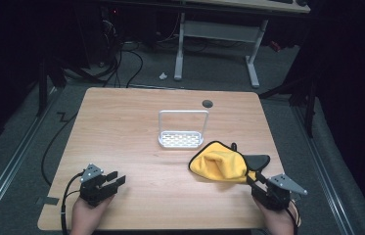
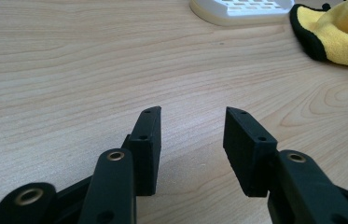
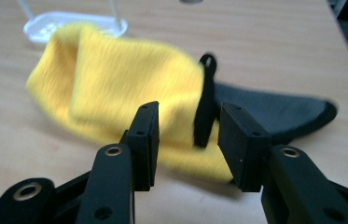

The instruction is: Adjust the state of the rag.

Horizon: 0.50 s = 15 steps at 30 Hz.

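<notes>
Yellow microfibre cloth with black trim (image 1: 220, 165) lies bunched near the wooden tabletop's (image 1: 136, 142) right edge, so the right gripper (image 3: 188, 135) faces it, jaws apart, while the left gripper (image 1: 115, 180) rests open near the front-left corner.

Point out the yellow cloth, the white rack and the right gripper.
yellow cloth (image 1: 221, 166), high view, middle of its yellow folds.
white rack (image 1: 180, 140), high view, its slotted base.
right gripper (image 3: 186, 123), right gripper view, midway between its open fingertips.
</notes>
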Tool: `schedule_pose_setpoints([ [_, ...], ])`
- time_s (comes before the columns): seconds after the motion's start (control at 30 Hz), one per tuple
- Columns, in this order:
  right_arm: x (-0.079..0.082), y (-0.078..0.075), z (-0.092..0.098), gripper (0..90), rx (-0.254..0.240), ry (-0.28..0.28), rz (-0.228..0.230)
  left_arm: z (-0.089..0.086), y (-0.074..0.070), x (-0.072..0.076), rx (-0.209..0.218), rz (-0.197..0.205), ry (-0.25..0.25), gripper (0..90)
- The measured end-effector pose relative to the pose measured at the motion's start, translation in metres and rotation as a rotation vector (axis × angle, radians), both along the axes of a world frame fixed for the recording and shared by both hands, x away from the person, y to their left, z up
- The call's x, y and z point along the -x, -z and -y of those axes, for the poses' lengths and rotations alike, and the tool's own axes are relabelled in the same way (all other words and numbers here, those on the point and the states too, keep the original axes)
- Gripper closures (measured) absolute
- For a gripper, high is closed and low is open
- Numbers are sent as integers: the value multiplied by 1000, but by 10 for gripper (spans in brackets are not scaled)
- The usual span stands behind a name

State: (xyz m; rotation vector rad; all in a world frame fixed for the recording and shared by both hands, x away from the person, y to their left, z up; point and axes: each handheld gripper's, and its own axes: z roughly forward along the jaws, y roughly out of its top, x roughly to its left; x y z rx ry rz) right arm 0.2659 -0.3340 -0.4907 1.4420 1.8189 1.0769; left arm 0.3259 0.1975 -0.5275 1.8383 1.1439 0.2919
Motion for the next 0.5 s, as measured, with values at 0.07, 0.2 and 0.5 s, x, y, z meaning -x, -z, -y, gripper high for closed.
schedule_pose_setpoints([
  [0.07,-11,-8,2,581,-7,9,4,1,0,0,-6,1,7,572],
  [0.2,-39,-12,2,547,7,20,-18,3,1,0,-15,-3,20,572],
  [0.5,-75,15,-5,523,8,19,-163,4,0,2,-23,4,25,572],
])
